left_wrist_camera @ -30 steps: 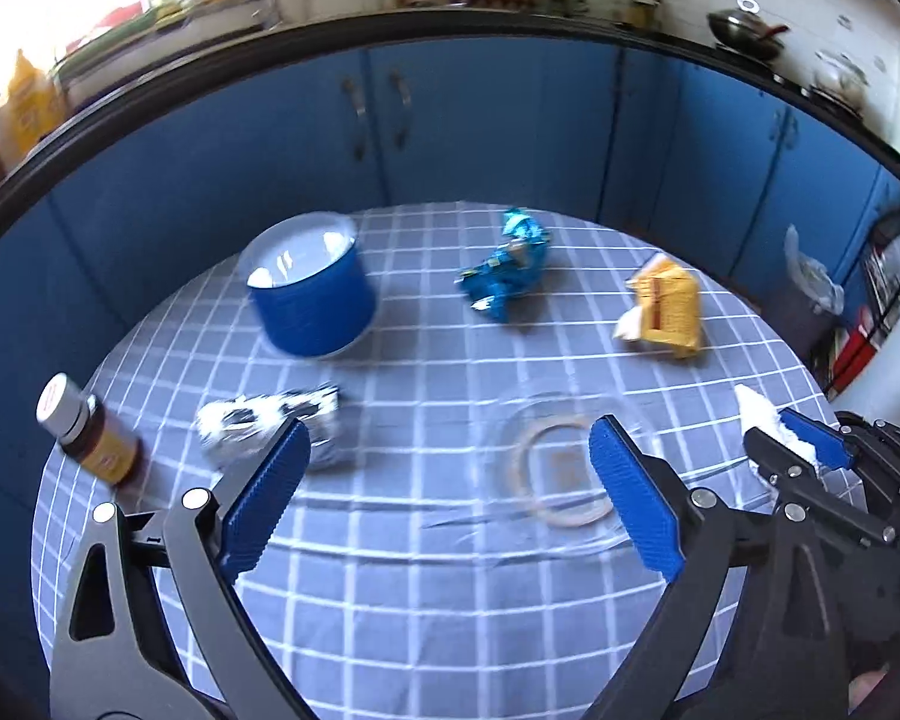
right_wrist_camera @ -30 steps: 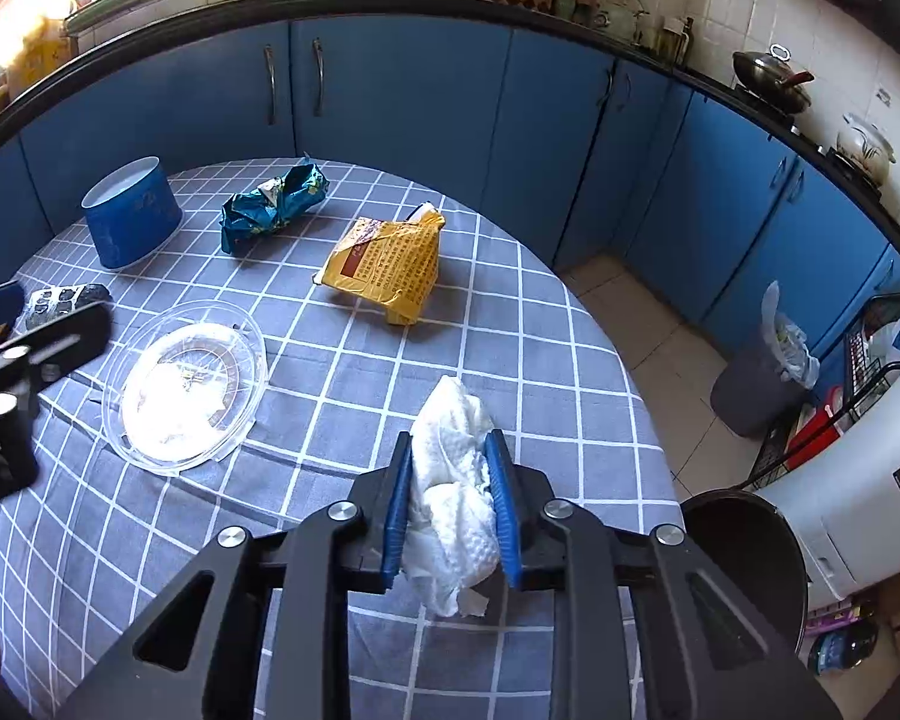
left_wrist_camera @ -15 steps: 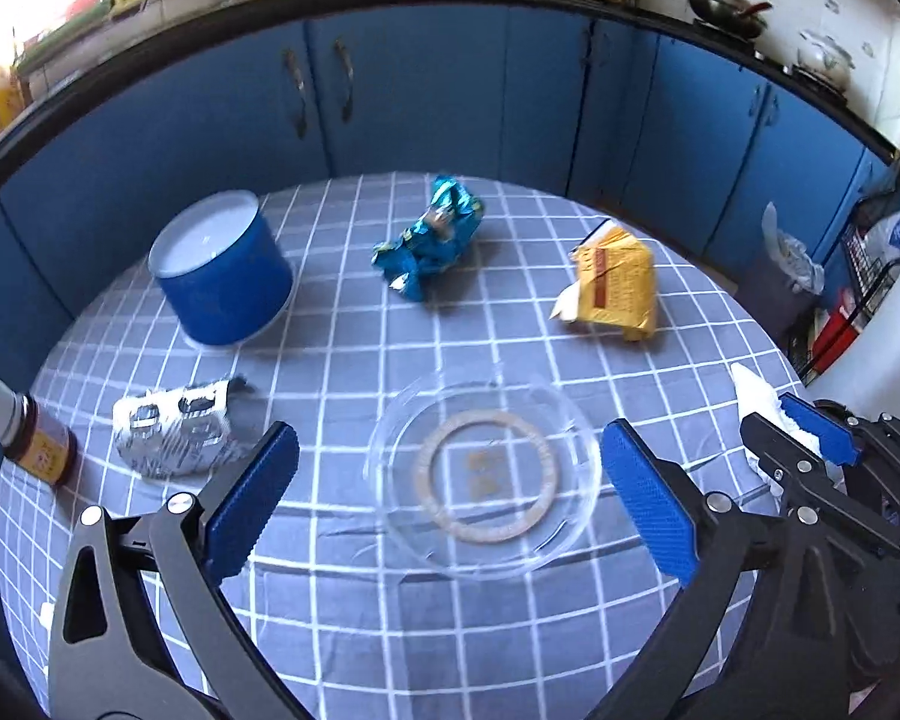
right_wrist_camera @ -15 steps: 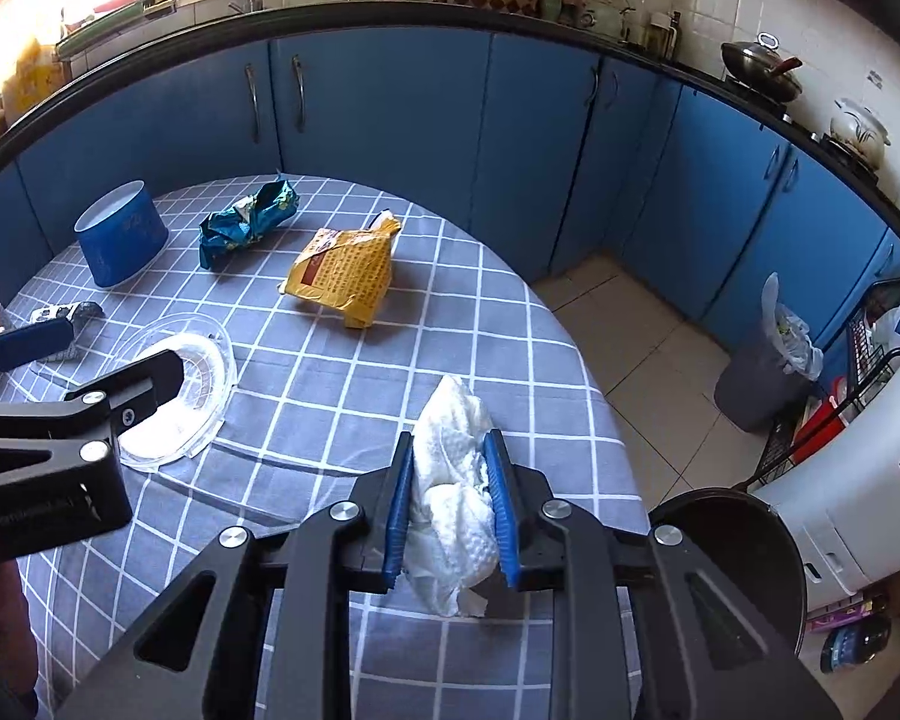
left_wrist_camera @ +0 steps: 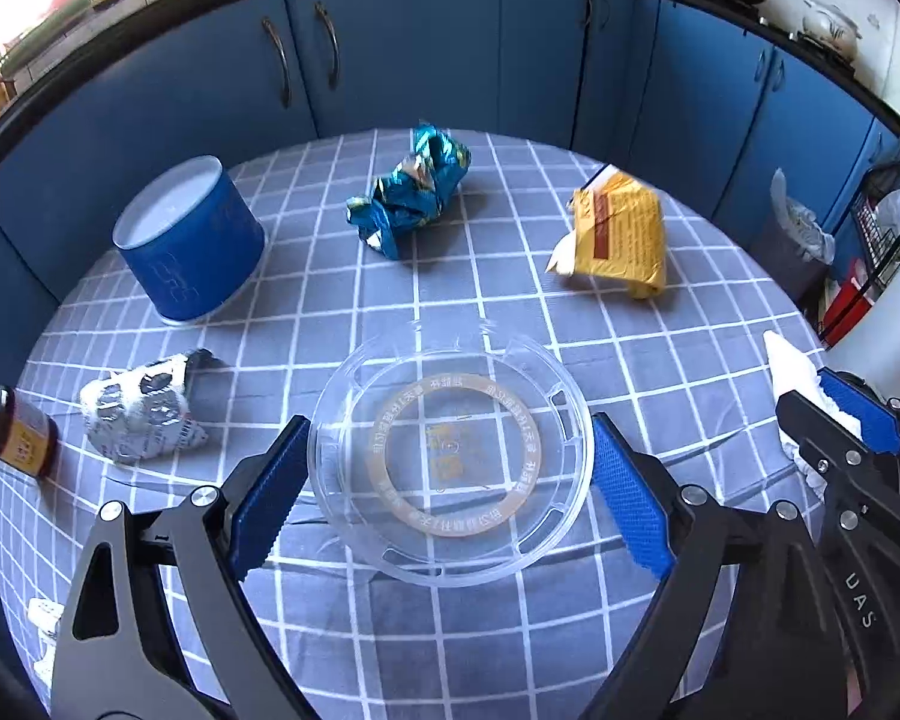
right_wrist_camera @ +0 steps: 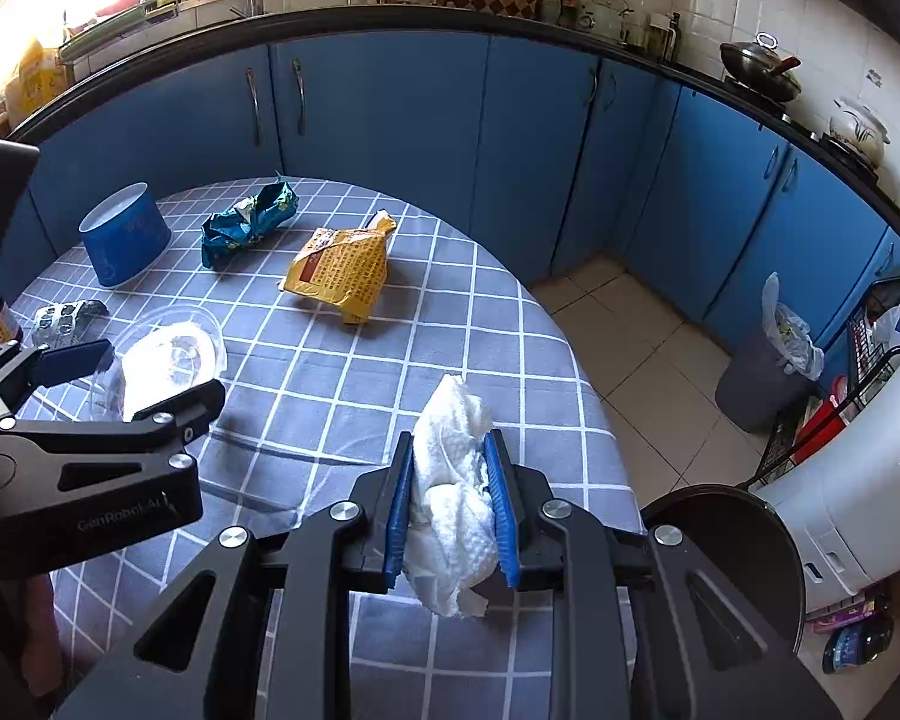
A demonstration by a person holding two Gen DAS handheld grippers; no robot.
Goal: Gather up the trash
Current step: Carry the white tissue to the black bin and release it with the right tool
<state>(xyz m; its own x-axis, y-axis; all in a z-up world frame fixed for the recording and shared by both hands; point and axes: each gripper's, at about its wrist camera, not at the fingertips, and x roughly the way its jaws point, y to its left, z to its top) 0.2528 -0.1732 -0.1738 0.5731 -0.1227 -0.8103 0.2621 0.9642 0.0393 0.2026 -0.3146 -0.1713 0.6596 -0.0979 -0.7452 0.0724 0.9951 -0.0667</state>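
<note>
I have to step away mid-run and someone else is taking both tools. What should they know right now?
Right tool: shut on the crumpled white paper towel, near the table edge by the black bin.
Left tool: open, straddling the clear round plastic lid, not gripping.
On the checked table: crumpled blue foil wrapper, yellow snack bag, silver blister pack.
Nothing visibly binned yet.

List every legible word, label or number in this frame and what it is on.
"UAS": on the right gripper body, left wrist view.
"GenRobot.AI": faint, on the left gripper body, right wrist view.
Yellow packet, clear plastic lid ring, brown bottle: printed text too small to read.
</note>
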